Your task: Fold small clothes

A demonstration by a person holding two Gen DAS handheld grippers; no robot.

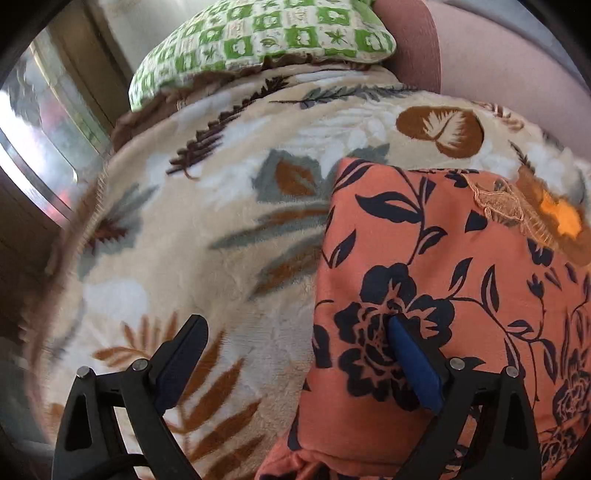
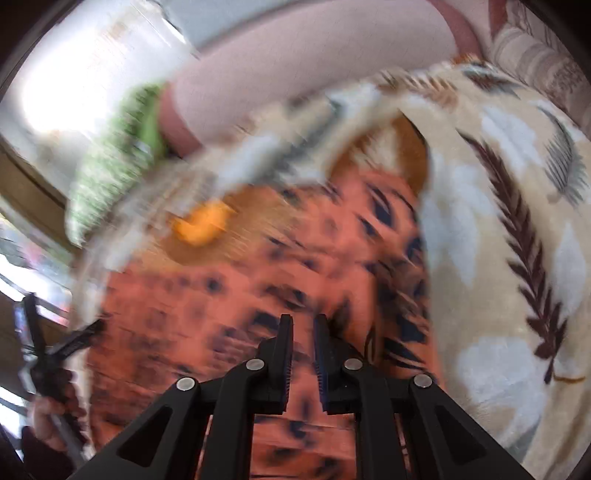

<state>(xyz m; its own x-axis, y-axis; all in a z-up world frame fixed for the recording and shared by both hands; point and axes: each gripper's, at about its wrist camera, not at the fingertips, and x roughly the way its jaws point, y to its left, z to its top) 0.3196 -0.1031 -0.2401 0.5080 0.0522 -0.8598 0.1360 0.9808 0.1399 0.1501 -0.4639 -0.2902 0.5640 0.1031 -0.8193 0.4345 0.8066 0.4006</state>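
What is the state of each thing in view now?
Orange floral cloth garment: lying folded on the blanket.
Cream leaf-print fleece blanket: spread out.
Green checked fabric pillow: resting at the blanket's far edge.
Left hand-held gripper: open, empty.
Right hand-held gripper: shut, empty.

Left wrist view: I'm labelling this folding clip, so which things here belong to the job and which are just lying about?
Part of the job:
orange floral garment
left gripper, open beside the garment's edge
right gripper, shut above the garment

Just lying about:
leaf-print blanket under the garment
green checked pillow
pink cushion
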